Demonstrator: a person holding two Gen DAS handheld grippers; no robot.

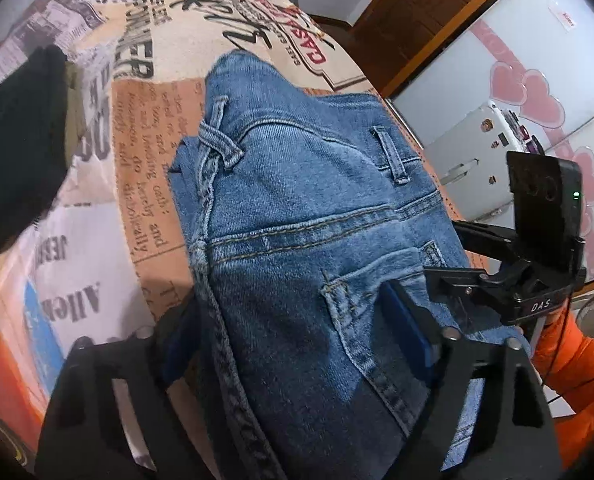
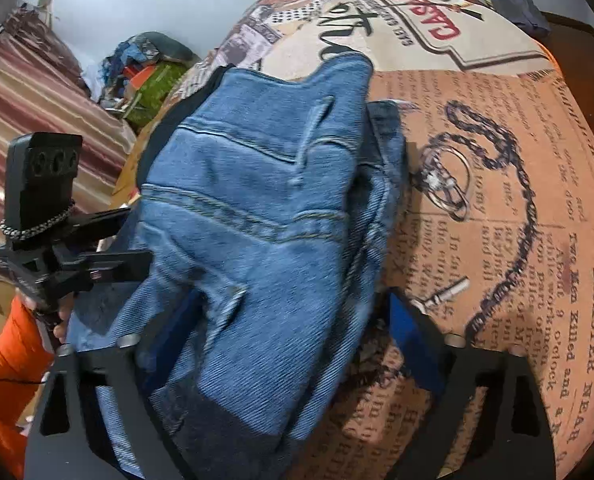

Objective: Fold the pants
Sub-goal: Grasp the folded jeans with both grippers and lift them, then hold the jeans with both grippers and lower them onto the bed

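Observation:
Blue jeans (image 1: 297,216) lie bunched on a newspaper-print cover (image 1: 145,184), waistband and belt loops away from me, back pocket near. My left gripper (image 1: 293,340) straddles the denim; the fabric runs between its wide-set blue-padded fingers (image 1: 407,328). In the right wrist view the same jeans (image 2: 257,208) fill the gap of my right gripper (image 2: 293,332), with fingers (image 2: 411,332) spread wide around the folded cloth. The right gripper also shows in the left wrist view (image 1: 457,280) at the jeans' right edge; the left one shows in the right wrist view (image 2: 109,268) at their left edge.
A black garment (image 1: 21,132) lies left on the cover. A white fridge with pink hearts (image 1: 537,92) and a wooden door frame (image 1: 413,20) stand right. A striped curtain (image 2: 29,112) and a clutter pile (image 2: 149,68) sit left. Orange sleeves (image 1: 577,372) are near.

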